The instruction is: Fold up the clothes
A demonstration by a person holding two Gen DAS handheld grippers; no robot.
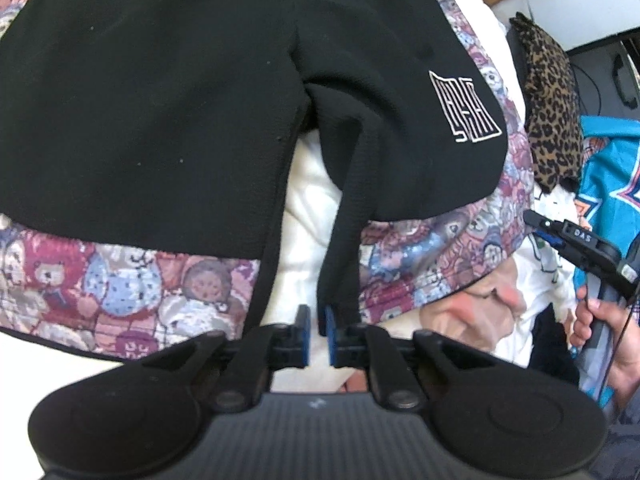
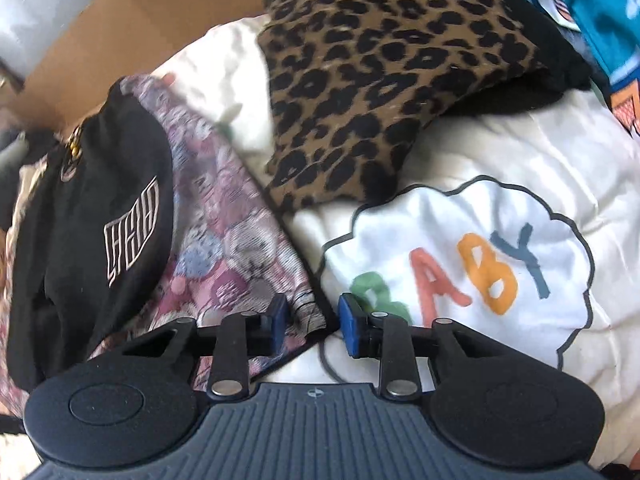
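White quilted bedding [image 2: 480, 152] carries everything, bare at the lower centre of the left wrist view where the left gripper [image 1: 317, 332] hangs with its blue pads a narrow slit apart and nothing between them, the hem of a black strip from the black shorts [image 1: 160, 100] just beside its right pad. Those shorts spread over the upper half on a bear-print cloth [image 1: 120, 280] that borders them below and right. In the right wrist view the right gripper [image 2: 313, 326] stands open over that cloth's corner, a BABY patch [image 2: 460, 276] right, a leopard cushion [image 2: 380, 72] beyond.
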